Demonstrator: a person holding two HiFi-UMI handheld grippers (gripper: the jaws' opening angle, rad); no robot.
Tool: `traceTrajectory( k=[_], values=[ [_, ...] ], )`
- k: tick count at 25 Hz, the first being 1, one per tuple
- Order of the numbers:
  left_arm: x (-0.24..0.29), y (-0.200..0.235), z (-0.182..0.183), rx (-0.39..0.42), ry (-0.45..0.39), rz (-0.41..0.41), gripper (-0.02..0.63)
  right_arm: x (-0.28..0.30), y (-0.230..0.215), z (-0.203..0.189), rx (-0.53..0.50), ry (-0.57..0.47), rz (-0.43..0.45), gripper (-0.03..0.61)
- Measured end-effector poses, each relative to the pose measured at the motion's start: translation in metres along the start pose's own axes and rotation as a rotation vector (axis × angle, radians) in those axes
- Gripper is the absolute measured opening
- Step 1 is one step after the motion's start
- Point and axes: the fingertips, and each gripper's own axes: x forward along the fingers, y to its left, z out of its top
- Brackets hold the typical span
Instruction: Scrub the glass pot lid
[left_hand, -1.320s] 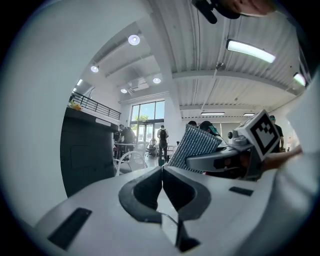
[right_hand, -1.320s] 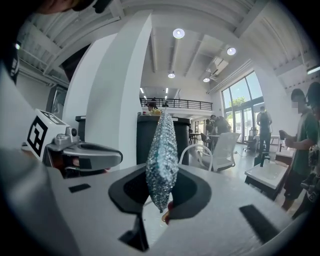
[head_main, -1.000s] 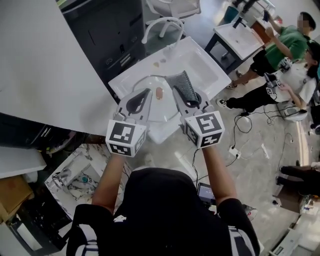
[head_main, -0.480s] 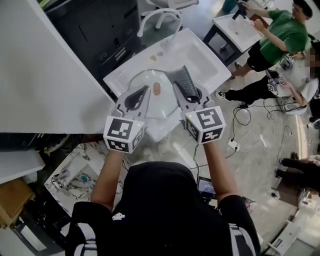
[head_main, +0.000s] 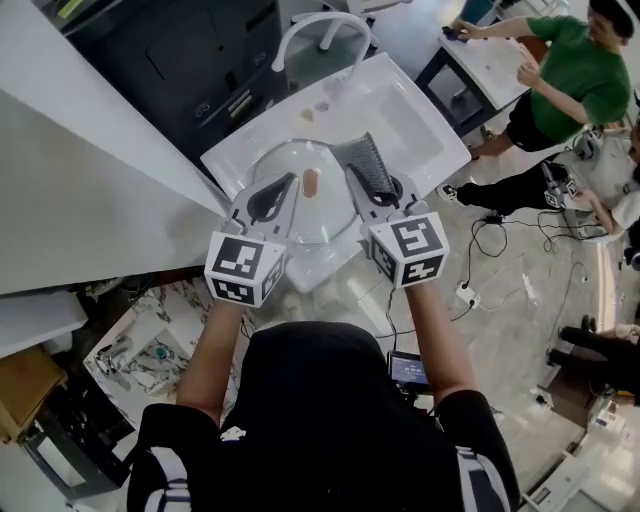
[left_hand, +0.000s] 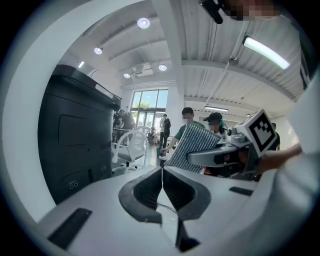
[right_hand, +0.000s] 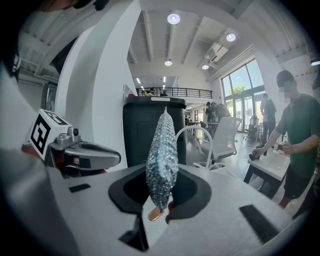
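Our left tongs (left_hand: 161, 172) are shut empty and our right tongs (right_hand: 161, 196) clamp the scouring pad (right_hand: 161, 150), so the unsteadied glass pot lid (head_main: 318, 215) in the sink (head_main: 412, 115) may skid once we scrub.

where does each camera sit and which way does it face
Head view: on the person's head, facing steeply down at the glass pot lid and sink; forearms, left gripper and right gripper show.
Left gripper view: on the left gripper, facing along its shut jaws; right gripper alongside.
Right gripper view: on the right gripper, facing along jaws clamping the scrubbing pad.
Shared: both gripper views show the scrubbing pad.
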Motion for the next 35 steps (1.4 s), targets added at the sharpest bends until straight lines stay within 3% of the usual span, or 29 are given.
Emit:
traceTrajectory(
  k=[12,22,31,35],
  values=[
    [0.039,0.018,-0.047,-0.086,0.127,0.047,0.006,0.040,-0.032,-0.045,0.051,0.088,0.083,0.066],
    [0.054,0.025,-0.108,-0.127,0.252,0.077,0.006,0.066,-0.043,-0.108,0.021,0.255,0.146,0.066],
    [0.058,0.036,-0.152,-0.187,0.371,0.082,0.008,0.077,-0.046,-0.155,-0.005,0.367,0.205,0.066],
    [0.059,0.034,-0.166,-0.174,0.412,0.031,0.008,0.079,-0.044,-0.168,-0.013,0.395,0.228,0.066]
  ],
)
